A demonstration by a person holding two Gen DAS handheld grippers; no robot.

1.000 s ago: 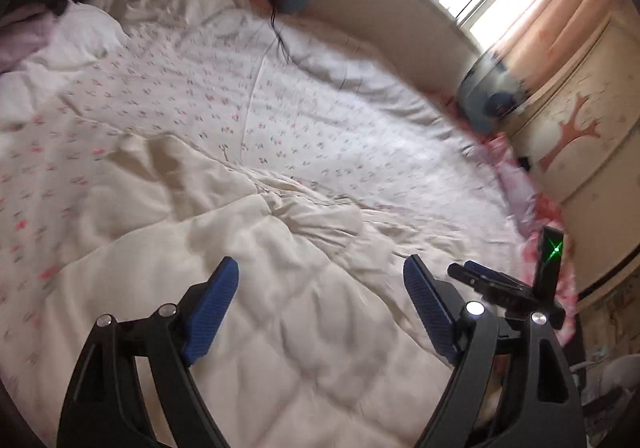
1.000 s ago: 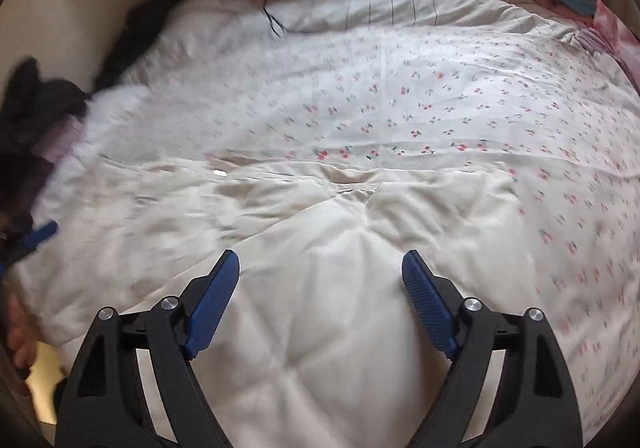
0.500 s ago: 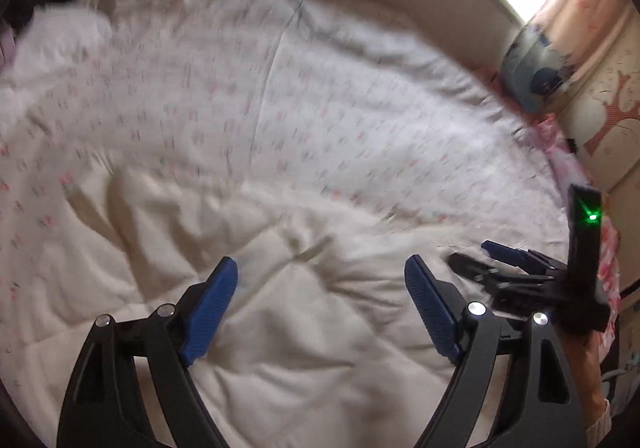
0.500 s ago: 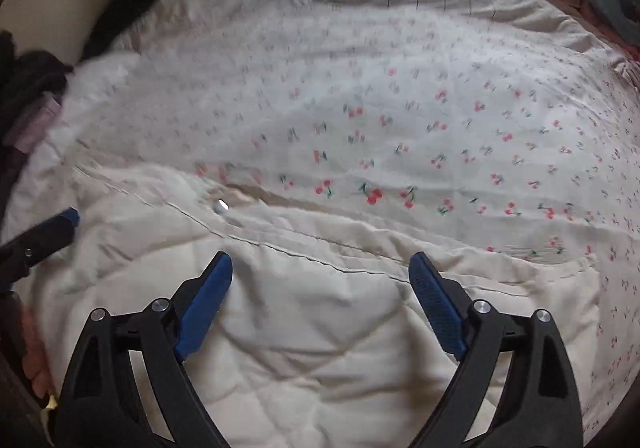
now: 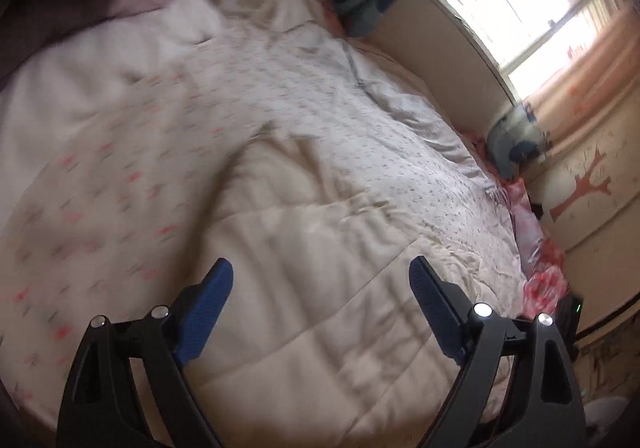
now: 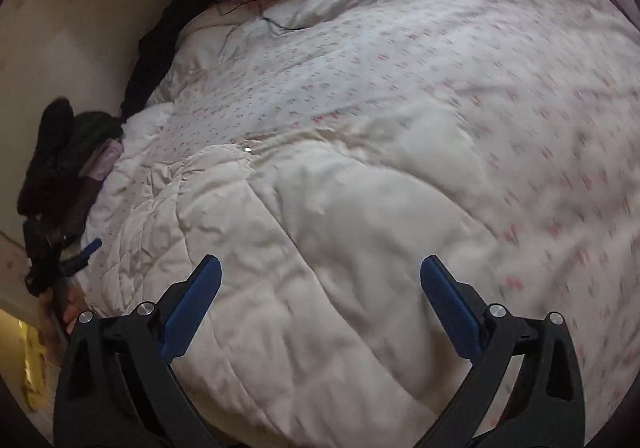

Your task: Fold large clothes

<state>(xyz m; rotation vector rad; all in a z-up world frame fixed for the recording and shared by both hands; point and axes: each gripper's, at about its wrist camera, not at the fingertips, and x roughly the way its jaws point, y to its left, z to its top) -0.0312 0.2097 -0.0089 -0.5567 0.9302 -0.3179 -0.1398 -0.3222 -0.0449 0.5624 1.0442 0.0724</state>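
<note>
A large quilt lies spread over the bed: its printed side with small red cherries (image 5: 304, 115) (image 6: 400, 59) faces up at the far part, and its plain cream quilted underside (image 5: 320, 288) (image 6: 320, 248) is folded over the near part. My left gripper (image 5: 320, 288) is open and empty above the cream fold. My right gripper (image 6: 320, 280) is open and empty above the same fold, further right along the bed. The left gripper's blue tip (image 6: 90, 248) shows at the left edge of the right wrist view.
Dark clothes (image 6: 60, 151) are piled at the bed's left side by the wall. A blue patterned pillow (image 5: 360, 3) lies at the head of the bed, another (image 5: 516, 135) by the window and peach curtain (image 5: 592, 59). Pink floral bedding (image 5: 544, 280) hangs at the right edge.
Both grippers have swung and pulled back over the quilt; the views are motion-blurred. The cream fold now reaches further up the bed. Both grippers stay open.
</note>
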